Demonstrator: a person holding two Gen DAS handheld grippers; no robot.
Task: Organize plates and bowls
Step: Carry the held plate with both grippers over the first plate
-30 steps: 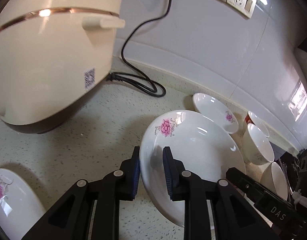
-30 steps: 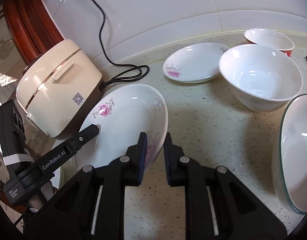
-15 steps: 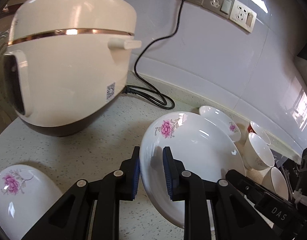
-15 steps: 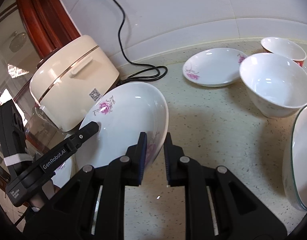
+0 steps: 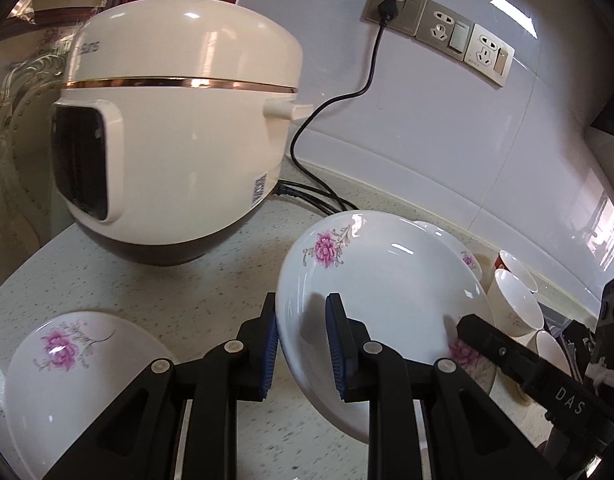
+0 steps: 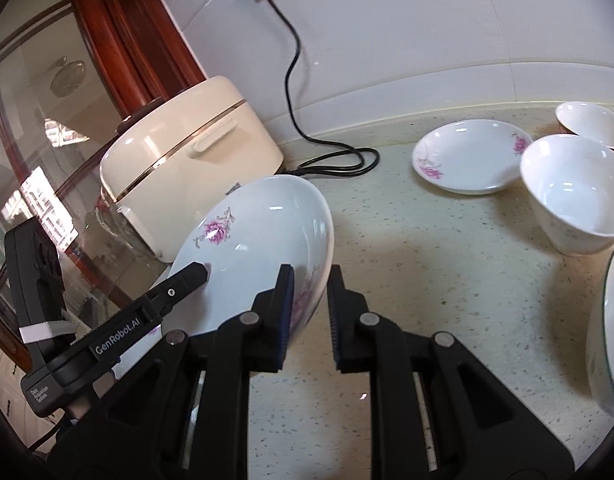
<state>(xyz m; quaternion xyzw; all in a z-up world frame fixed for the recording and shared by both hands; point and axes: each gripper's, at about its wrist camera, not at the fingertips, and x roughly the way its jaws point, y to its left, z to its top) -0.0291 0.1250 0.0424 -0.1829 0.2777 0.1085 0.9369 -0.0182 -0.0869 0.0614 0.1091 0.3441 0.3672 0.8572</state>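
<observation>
Finding one: over the last second both wrist views have risen and drawn back from the wall. The rice cooker [image 5: 179, 128] now shows its whole front where only its flank showed, and a second flowered plate [image 5: 71, 376] lying flat in front of the cooker has come much further into view. The grip itself is unchanged.

Jaws: the left gripper [image 5: 301, 344] is clamped narrow on the near rim of the large flowered plate [image 5: 379, 280]; the right gripper [image 6: 310, 312] is clamped narrow on the opposite rim.

Location: the large plate is held in the air, to the right of the cooker and in front of its coiled cord [image 6: 339, 160].

Orientation: the plate is tilted, hollow face toward the left camera, far rim raised. Round, so no long axis; the line between the two grips runs roughly left to right.

Judgement: carrying is under way, probably toward the flat plate for stacking.
</observation>
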